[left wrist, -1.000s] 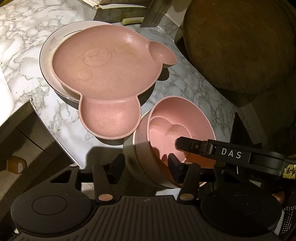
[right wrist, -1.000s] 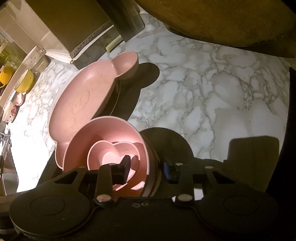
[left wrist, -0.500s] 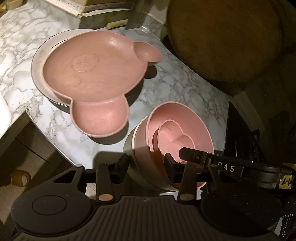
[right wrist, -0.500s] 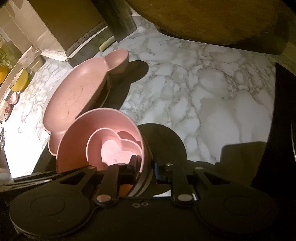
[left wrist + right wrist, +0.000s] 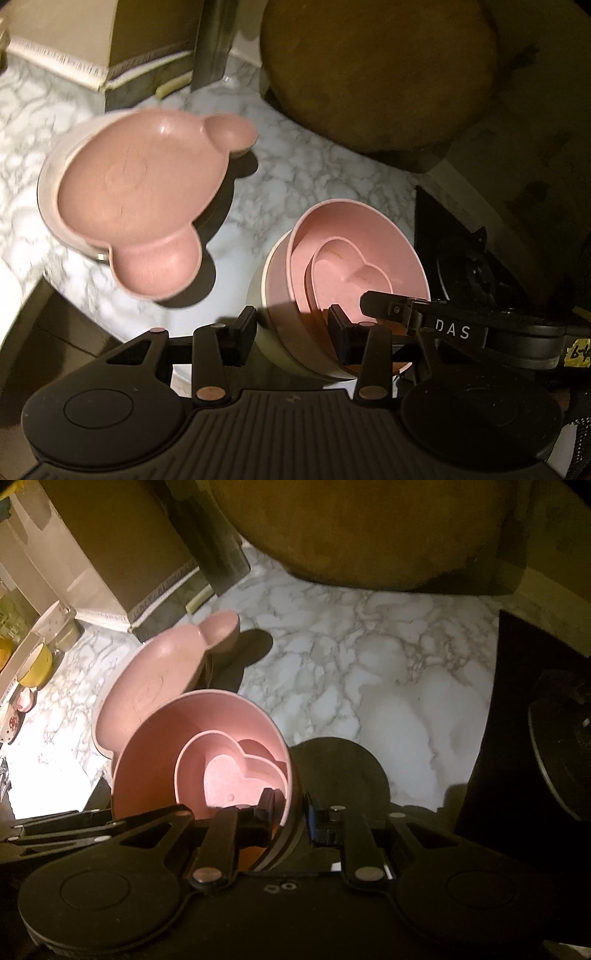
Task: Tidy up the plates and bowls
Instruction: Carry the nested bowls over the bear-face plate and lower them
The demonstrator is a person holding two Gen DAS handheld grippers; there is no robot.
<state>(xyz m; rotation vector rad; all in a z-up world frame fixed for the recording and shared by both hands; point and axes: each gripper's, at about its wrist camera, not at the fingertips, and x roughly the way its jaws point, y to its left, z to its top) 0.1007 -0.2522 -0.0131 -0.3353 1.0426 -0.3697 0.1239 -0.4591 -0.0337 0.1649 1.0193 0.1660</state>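
Both black two-finger grippers are angling downward. The left gripper (image 5: 291,328) is clamping its jaws across a wall of stacked bowls; the right gripper (image 5: 290,818) is pinching the opposite rim.

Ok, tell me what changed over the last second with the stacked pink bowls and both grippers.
Both grippers closed onto the stack of bowls: the right gripper pinches the round pink bowl's rim, the left gripper clamps the stack's near wall. The stack has come up off the white marble counter, slightly tilted. The small heart-shaped pink bowl stays nested inside; the bear-shaped pink plate stays put.
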